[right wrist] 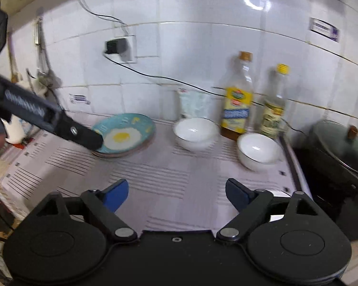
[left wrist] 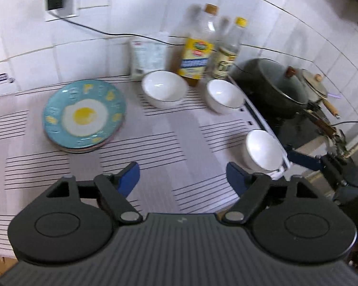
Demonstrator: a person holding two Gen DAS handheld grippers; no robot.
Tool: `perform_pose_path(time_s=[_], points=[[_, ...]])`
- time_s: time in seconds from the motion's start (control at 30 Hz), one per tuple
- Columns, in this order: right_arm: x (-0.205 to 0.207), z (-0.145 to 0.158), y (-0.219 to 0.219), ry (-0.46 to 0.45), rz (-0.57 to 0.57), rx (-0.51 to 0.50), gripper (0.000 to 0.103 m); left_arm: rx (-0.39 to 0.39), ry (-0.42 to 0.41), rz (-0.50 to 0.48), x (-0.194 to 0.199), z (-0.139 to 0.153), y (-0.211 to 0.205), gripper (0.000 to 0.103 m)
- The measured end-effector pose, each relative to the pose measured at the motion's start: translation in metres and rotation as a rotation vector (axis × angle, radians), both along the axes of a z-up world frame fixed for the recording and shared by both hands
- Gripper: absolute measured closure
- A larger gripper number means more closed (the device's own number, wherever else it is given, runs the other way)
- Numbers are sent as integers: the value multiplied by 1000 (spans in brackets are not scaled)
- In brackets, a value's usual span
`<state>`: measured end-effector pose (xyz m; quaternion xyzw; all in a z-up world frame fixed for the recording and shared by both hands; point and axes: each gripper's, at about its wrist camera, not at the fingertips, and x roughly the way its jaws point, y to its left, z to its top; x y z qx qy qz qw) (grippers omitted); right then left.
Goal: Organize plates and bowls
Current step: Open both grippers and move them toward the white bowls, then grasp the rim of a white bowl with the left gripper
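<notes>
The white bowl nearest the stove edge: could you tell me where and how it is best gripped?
Grip the bowl by its rim, one finger inside and one outside the wall. It stands upright, mouth open, too wide to span. Come from above on the tablecloth side, since the stove crowds its far side.

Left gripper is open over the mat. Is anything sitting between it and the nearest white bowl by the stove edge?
Nothing visible. The left gripper is open and empty, and only bare striped mat lies between it and the nearest white bowl. The other gripper's fingers reach in from beyond that bowl, close beside it.
</notes>
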<state>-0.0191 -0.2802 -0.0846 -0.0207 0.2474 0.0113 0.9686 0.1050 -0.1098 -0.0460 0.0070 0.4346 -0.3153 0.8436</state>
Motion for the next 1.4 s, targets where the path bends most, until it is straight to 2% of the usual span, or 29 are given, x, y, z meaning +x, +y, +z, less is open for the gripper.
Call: perform_pose_path(time_s=[0.13,0.27,0.33,0.5,0.63,0.7,0.77,0.87,0.9,0.93,1.03,1.1,1.13,1.17,1.23,1.4], points=[[-8,-24,-20,31,-57,-60,11,-50,17,-64,0,-16,-27,7],[-9,-56,-39,73,-106,-137,11,-43,85,-93,13,-43,-58,7],[-8,-68,-51,69,-119,-122,11,-47,95,-113,13,-55,-75,7],[4,-106,-89,37,-141,11,11,-41,102,-176,14,-85,-122,7],[23,-137,-107,-2,-156,49,11,-52,124,-157,22,-109,-152,10],[30,-150,-114,-4,-135,76,11,-60,162,-157,29,-122,-166,10],[36,-158,-120,-13,-140,106,11,-92,231,-168,36,-134,-178,11],[40,-162,-124,-46,-166,124,11,-87,236,-145,39,-146,-193,11],[44,-163,-125,-44,-166,120,11,-82,230,-141,39,-149,-197,13],[45,-165,-126,-46,-162,111,11,-81,229,-139,40,-153,-201,19],[53,-170,-129,-68,-172,56,11,-77,243,-134,45,-165,-211,43],[55,-172,-132,-93,-173,61,10,-76,246,-134,46,-172,-216,55],[57,-172,-133,-107,-177,66,10,-74,251,-140,47,-174,-217,66],[59,-173,-134,-120,-185,75,10,-85,260,-152,48,-177,-217,71],[63,-172,-133,-126,-192,78,10,-122,273,-179,49,-178,-216,79],[71,-167,-125,-115,-209,69,11,-99,259,-190,51,-173,-214,80]])
